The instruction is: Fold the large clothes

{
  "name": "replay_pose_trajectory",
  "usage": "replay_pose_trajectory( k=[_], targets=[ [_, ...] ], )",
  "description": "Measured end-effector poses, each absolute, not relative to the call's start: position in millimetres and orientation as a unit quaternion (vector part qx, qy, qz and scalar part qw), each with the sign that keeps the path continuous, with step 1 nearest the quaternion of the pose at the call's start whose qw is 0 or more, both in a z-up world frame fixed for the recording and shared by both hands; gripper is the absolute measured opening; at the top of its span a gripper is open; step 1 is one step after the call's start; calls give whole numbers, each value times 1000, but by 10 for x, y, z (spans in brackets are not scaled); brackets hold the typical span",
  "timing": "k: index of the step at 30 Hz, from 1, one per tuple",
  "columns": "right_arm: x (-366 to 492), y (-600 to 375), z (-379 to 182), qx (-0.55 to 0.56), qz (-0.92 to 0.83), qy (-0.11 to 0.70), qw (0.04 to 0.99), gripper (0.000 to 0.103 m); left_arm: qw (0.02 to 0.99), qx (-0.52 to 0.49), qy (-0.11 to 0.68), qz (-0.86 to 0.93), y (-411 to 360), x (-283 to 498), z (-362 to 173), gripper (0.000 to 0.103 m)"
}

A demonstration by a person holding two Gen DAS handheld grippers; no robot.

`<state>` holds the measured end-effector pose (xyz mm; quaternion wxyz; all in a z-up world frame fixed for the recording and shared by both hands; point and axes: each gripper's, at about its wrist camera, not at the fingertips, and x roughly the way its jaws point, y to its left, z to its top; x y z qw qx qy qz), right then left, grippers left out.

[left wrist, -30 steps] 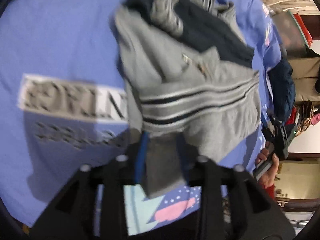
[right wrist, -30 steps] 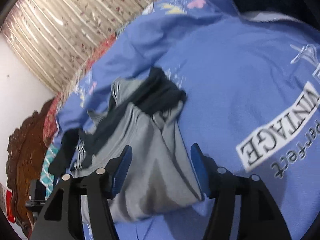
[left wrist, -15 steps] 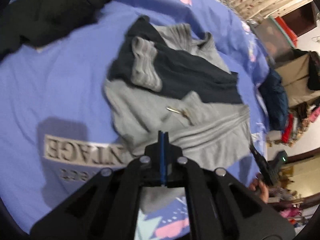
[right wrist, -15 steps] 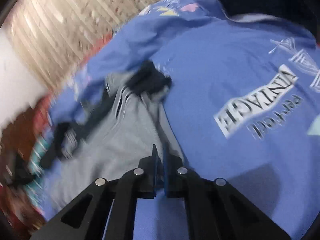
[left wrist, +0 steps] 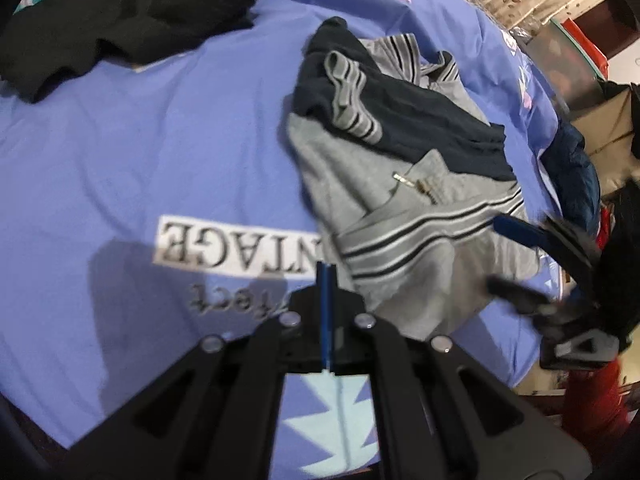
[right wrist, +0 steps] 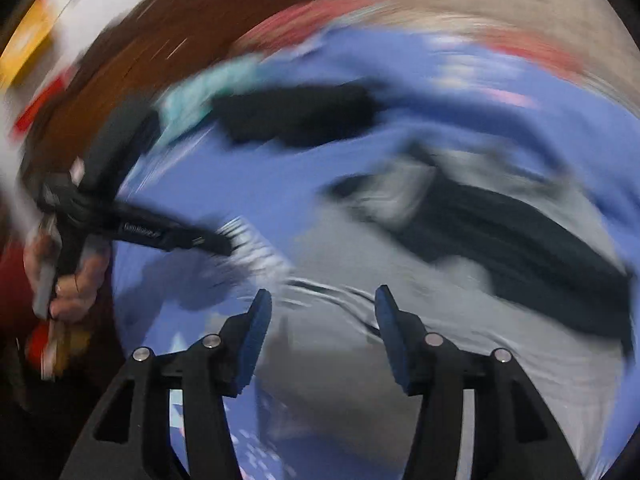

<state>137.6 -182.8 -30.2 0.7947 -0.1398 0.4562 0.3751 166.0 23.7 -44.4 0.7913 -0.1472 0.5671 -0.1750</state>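
Observation:
A grey and navy zip jacket [left wrist: 404, 184] with striped hem lies crumpled on the blue printed bedsheet [left wrist: 140, 140]. My left gripper [left wrist: 325, 280] is shut and empty, just above the sheet near the jacket's hem. My right gripper [right wrist: 322, 312] is open over the grey jacket [right wrist: 400, 320]; this view is heavily blurred. The right gripper also shows in the left wrist view [left wrist: 520, 256] at the jacket's right edge, and the left gripper shows in the right wrist view [right wrist: 216, 242].
A black garment [left wrist: 132, 12] lies at the far left of the bed. Dark blue clothes [left wrist: 576, 176] and boxes [left wrist: 568, 60] stand beyond the bed's right edge. A brown wooden headboard [right wrist: 160, 40] is behind the bed.
My left gripper let go of the jacket's hem, shut and pulled back. My right gripper shut, then opened again while swinging fast over the jacket's hem side.

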Motion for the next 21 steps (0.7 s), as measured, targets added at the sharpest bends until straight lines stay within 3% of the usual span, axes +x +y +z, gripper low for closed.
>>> replay_pose_trajectory(
  k=[5, 6, 7, 8, 15, 18, 21],
  targets=[
    [1658, -1421, -922, -252, 355, 536, 723, 66, 794, -140, 565, -174, 435, 1450, -443, 0],
    [1636, -1444, -940, -250, 358, 534, 724, 57, 794, -142, 565, -175, 471, 1427, -455, 0],
    [1609, -1485, -885, -237, 365, 526, 730, 37, 793, -144, 565, -175, 490, 1419, -462, 0],
    [1602, -1521, -824, -220, 372, 524, 734, 23, 792, -147, 566, -175, 513, 1411, -477, 0],
    [1833, -1843, -68, -60, 367, 443, 816, 23, 786, -180, 564, -179, 603, 1490, -540, 0],
    [2110, -1773, -198, -16, 355, 445, 822, 23, 787, -190, 558, -183, 595, 1538, -494, 0],
    [2310, -1523, -730, -17, 338, 491, 802, 23, 793, -185, 552, -180, 552, 1591, -433, 0]
  ],
)
